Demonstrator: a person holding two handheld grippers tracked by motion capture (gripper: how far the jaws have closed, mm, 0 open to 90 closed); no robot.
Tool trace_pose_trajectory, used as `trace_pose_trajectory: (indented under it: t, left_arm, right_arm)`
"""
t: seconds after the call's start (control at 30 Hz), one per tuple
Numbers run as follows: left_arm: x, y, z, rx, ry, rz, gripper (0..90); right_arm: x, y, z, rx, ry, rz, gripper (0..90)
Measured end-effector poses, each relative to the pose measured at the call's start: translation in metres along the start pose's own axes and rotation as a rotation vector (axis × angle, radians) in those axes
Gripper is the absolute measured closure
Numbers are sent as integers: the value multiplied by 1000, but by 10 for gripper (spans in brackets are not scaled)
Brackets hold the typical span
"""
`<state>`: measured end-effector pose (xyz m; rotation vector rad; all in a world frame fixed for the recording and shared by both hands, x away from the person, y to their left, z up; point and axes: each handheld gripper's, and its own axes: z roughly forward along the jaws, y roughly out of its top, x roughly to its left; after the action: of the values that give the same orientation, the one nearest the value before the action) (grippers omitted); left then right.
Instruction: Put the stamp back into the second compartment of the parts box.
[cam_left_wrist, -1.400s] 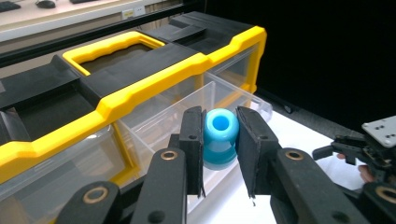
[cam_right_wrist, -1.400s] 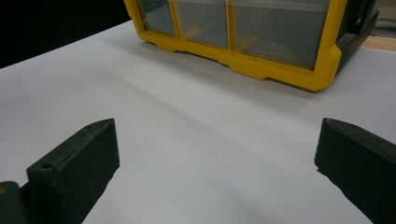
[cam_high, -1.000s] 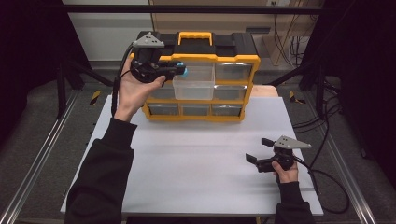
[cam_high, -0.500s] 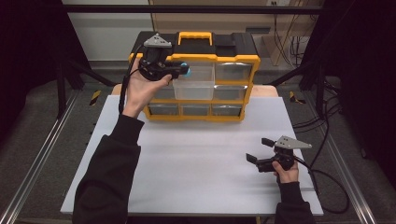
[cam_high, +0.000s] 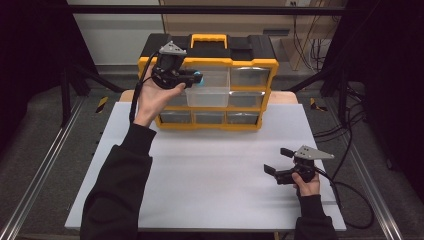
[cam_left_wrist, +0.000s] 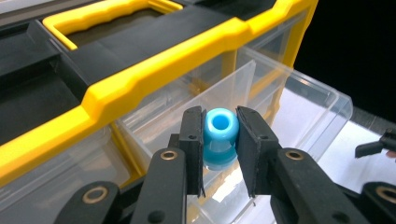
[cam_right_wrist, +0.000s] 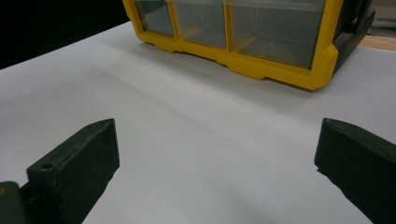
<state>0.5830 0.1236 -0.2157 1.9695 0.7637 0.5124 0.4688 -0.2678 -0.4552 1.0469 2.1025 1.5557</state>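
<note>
My left gripper (cam_left_wrist: 219, 140) has its flat black fingers (cam_left_wrist: 192, 144) clenched on a small blue bead (cam_left_wrist: 219, 135): glossy plastic, rounded at the top with a round hole through it, flaring slightly toward the base. Its lower edge is hidden between the finger pads. I hold it just above the pulled-out clear drawer (cam_left_wrist: 299, 112), a thin-walled transparent bin with a divider wall across it. In the high view the same gripper (cam_high: 192, 78) is raised at the organizer's (cam_high: 250, 64) upper left, and the bead (cam_high: 198, 77) shows as a blue speck there.

The organizer is yellow-framed with a black lid and a moulded yellow carry handle (cam_high: 209, 39); its other drawers are clear and pushed in, and I cannot tell what they contain.

My right gripper (cam_high: 275, 165) rests low over the white, matte surface (cam_high: 210, 175), well apart from the organizer, fingers (cam_right_wrist: 79, 163) spread wide and gripping nothing. In its own view the right finger is cut off by the frame edge, and the organizer's bottom row (cam_right_wrist: 275, 28) sits ahead.
</note>
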Motion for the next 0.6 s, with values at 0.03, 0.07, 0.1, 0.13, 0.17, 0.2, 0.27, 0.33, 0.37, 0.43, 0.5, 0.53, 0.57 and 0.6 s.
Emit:
trace_pose_trajectory:
  t: [0.03, 0.07, 0.1, 0.13, 0.17, 0.2, 0.27, 0.33, 0.37, 0.43, 0.5, 0.53, 0.57, 0.6]
  left_arm:
    - [1, -1, 0, -4, 4, -5, 720]
    - [2, -2, 0, -6, 7, -6, 719]
    - [2, -2, 0, -6, 6, -12, 717]
    - [3, -3, -1, -7, 1, -18, 709]
    - [3, -4, -1, -8, -2, -18, 684]
    - [3, -5, -3, -18, 1, -14, 648]
    - [4, -6, -7, -46, -8, -17, 572]
    - [4, -7, -11, -63, -10, -17, 503]
    - [5, -9, -19, -91, -28, -27, 465]
    - [6, -13, -28, -125, -45, -33, 410]
    - [7, -17, -38, -151, -54, -32, 344]
    - [8, -20, -42, -163, -62, -31, 307]
    - [8, -23, -46, -174, -69, -32, 261]
    - [9, -26, -50, -181, -70, -30, 223]
  right_arm:
    - [0, 0, 0, 0, 0, 1, 4]
    - [0, 0, 0, -1, 0, 0, 4]
    - [0, 0, 0, -1, 1, 0, 4]
    - [0, 0, 0, -1, 1, 1, 4]
    - [0, 0, 0, -1, 1, 1, 4]
    - [0, 0, 0, -2, 1, 1, 4]
    - [0, 0, 0, -2, 0, 1, 4]
    - [0, 0, 0, -1, -1, 1, 4]
    - [0, 0, 1, -1, 2, 1, 4]
    - [0, 0, 1, 1, 0, 2, 4]
    - [0, 0, 1, 2, -1, 2, 4]
    - [0, 0, 1, 2, -1, 3, 4]
    - [0, 0, 1, 1, 0, 4, 4]
    - [0, 0, 1, 1, -1, 4, 4]
